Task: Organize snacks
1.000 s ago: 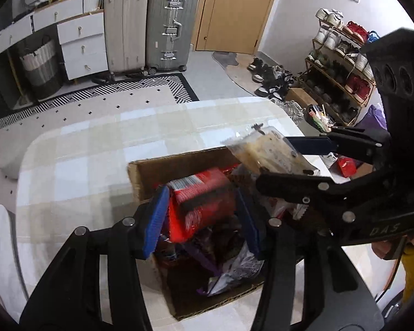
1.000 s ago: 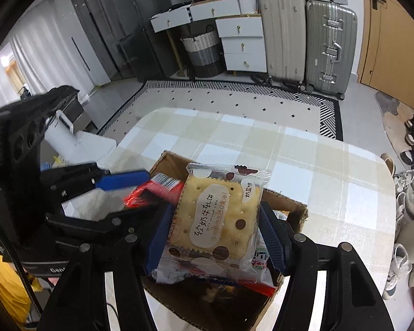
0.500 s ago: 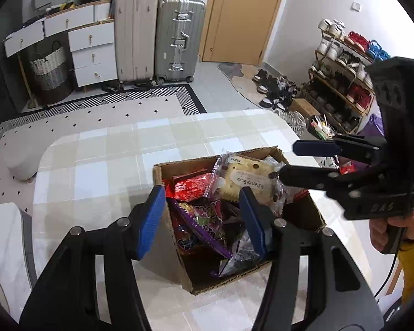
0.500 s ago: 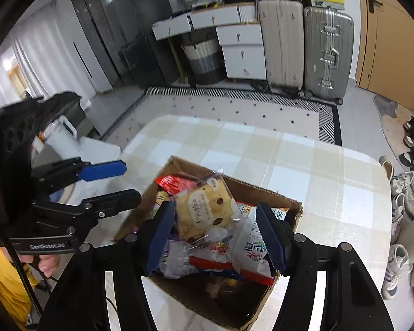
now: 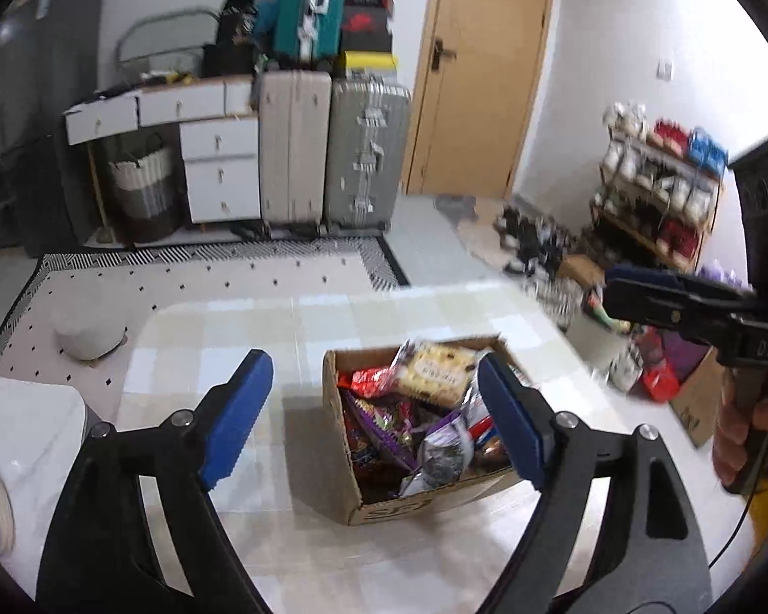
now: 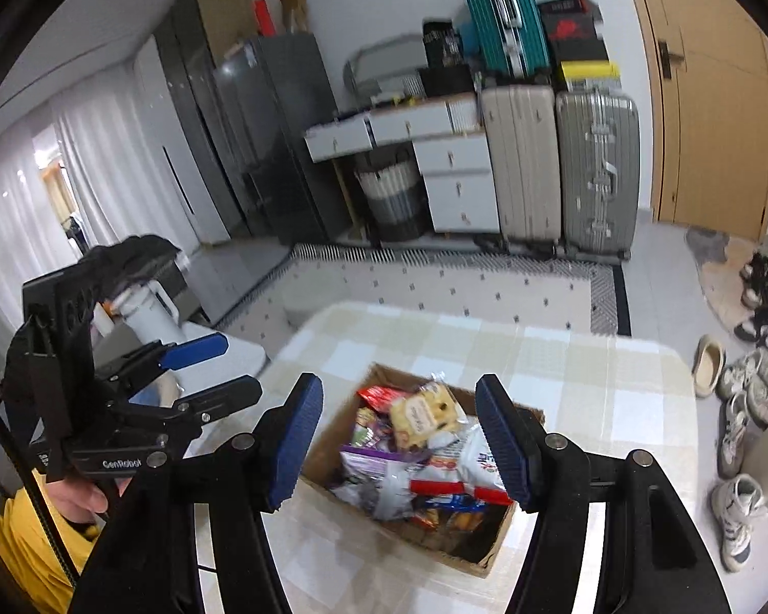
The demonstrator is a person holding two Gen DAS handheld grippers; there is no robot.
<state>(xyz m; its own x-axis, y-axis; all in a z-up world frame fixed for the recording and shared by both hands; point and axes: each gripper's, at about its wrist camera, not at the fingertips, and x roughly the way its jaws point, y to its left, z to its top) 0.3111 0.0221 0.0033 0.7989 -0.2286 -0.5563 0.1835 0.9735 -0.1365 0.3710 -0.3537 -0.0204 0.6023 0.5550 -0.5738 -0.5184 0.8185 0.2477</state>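
We look down on a cardboard box [image 5: 350, 465] that stands on a table [image 5: 215, 322] covered with a pale checked cloth. The box is open at the top and filled with snack packets. A cracker packet [image 5: 438, 371] lies tilted on top of the pile at the far end of the box, and beside it we see a red packet [image 5: 366, 377]. Below them lie a purple packet [image 5: 384, 422] and a silver packet [image 5: 443, 453]. The left hand-held gripper [image 5: 376, 422] hangs above the box with its blue-padded fingers [image 5: 235, 417] spread wide; nothing lies between them. The right hand-held gripper [image 6: 409, 447] likewise hangs above the box, its fingers [image 6: 502, 447] spread wide and holding nothing. In the right wrist view we see the same cracker packet on top, with a white packet bearing a red stripe [image 6: 461, 481] nearer the camera. Each hand-held gripper appears at the edge of the other's view, held by a person in a yellow top. Beyond the table stand two upright suitcases [image 5: 333, 153], a white desk with drawers [image 5: 220, 163], a wooden door [image 5: 481, 71] and a shoe rack [image 5: 660, 189].
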